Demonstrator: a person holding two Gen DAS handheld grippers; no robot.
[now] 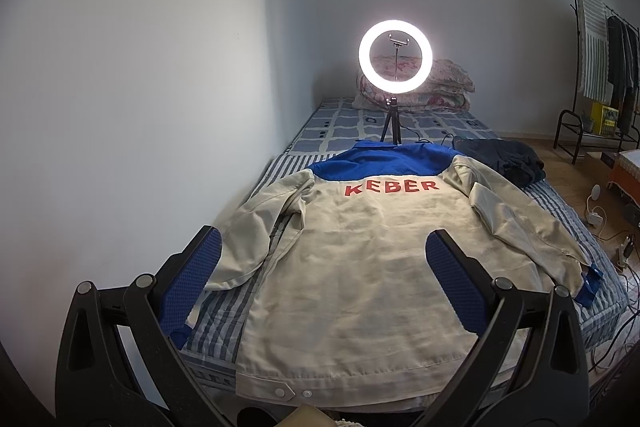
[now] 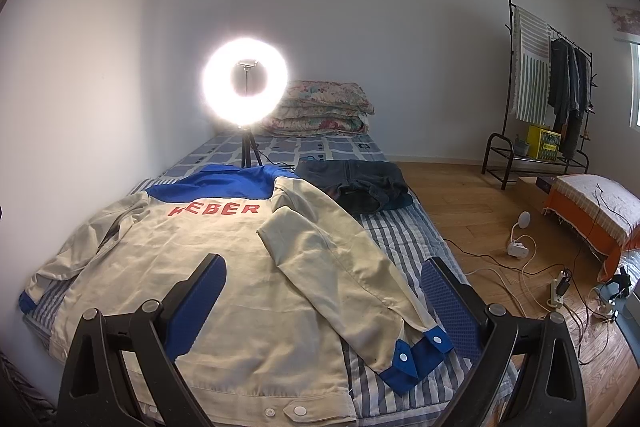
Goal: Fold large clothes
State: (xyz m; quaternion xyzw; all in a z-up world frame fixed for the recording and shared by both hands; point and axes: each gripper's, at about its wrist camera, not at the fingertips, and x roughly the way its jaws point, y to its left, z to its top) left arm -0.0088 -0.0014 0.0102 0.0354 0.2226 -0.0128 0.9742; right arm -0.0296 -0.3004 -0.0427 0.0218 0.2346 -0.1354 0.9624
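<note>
A large beige jacket [image 1: 360,267] with a blue yoke and red "KEBER" lettering lies spread back-up on the striped bed [image 1: 224,311]. It also shows in the right wrist view [image 2: 248,291]. Both sleeves are spread outward; the right sleeve's blue cuff [image 2: 416,355] lies near the bed's right edge. My left gripper [image 1: 324,267] is open, above the jacket's lower back near the hem. My right gripper [image 2: 324,291] is open, above the jacket's right side and cuff. Neither holds anything.
A lit ring light on a tripod [image 1: 395,57] stands on the bed beyond the collar. Folded dark trousers [image 2: 368,183] lie to the jacket's upper right. Folded quilts [image 2: 320,107] sit at the headboard end. Wall on the left; cables [image 2: 520,251] and a clothes rack [image 2: 552,95] on the right.
</note>
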